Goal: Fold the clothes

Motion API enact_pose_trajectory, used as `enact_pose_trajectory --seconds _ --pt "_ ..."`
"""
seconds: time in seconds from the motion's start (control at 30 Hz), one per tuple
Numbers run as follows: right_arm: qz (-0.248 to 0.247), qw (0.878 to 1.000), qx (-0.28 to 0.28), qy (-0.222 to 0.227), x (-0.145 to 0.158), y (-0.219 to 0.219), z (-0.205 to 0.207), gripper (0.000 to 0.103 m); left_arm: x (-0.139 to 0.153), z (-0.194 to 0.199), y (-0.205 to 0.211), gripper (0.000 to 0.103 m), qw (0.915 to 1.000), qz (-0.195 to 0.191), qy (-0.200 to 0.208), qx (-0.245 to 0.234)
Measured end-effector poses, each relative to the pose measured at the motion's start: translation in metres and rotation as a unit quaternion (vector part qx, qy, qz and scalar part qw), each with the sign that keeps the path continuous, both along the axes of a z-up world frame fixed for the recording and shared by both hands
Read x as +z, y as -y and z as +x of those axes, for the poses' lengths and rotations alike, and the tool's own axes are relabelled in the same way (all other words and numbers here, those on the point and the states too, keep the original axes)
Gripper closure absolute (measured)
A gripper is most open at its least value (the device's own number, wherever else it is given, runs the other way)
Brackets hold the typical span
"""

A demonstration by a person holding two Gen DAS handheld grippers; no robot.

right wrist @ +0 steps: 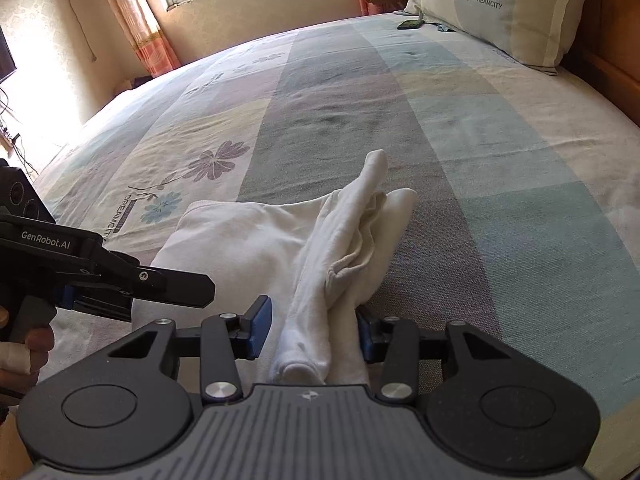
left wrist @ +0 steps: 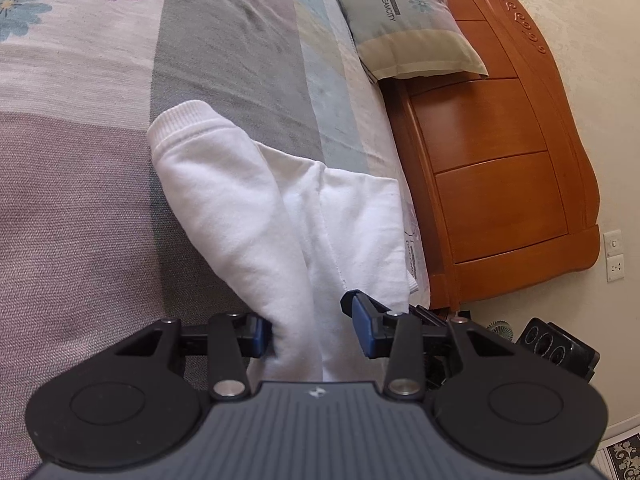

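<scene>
The left hand-held gripper (left wrist: 310, 330), black with blue pads, has a bunch of white cloth between its half-parted jaws; one pad touches the fabric, the other stands just clear, so whether it truly grips cannot be told. The right hand-held gripper (right wrist: 312, 330) likewise straddles a rolled white sleeve, jaws partly parted; the cloth fills most of the gap, yet a firm pinch is not certain. The wide bed with its striped, flower-printed cover (right wrist: 460, 120) carries everything, with the orange wooden headboard (left wrist: 500, 160) and a pale printed pillow (left wrist: 404, 16) at its far end. The white knitted sweatshirt (right wrist: 240, 236) lies near the bed's edge, its body flat and partly folded, and its ribbed-cuff sleeve (left wrist: 224, 184) stretches away from the grippers. To fold well, I judge both grippers should pinch firmly and carry the sleeve level across the body, keeping it taut so no wrinkle forms. Lay it down square to the folded edge, then let go.
</scene>
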State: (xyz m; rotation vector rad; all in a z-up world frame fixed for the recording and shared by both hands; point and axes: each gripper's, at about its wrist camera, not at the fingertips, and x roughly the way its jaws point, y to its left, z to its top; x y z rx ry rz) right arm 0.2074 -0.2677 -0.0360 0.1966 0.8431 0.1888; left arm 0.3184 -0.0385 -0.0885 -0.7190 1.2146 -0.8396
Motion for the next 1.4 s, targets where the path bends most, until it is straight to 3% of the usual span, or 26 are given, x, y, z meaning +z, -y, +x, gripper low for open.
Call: enact_pose_trajectory --seconds 0.1,0.3,0.6,0.93,1.4 --pt "0.0 1.0 -0.003 0.005 0.002 0.005 -0.001 0.061 -0.003 -0.007 -0.008 0.064 1.0 -0.002 0.001 -0.005" --pt "0.0 1.0 -0.01 0.01 0.005 0.019 -0.003 0.061 0.003 -0.004 0.004 0.064 0.9998 -0.004 0.011 -0.017" --pt "0.002 0.999 -0.027 0.022 0.01 0.062 -0.007 0.061 0.009 -0.001 0.052 0.064 0.9992 -0.002 0.019 -0.036" --pt "-0.01 0.999 -0.025 0.036 0.012 0.144 0.003 0.061 0.012 0.011 0.145 0.064 0.9985 -0.009 0.037 -0.04" --pt "-0.058 0.994 -0.06 0.072 0.022 0.297 0.026 0.061 0.01 0.045 0.298 0.064 0.9918 -0.028 0.082 -0.094"
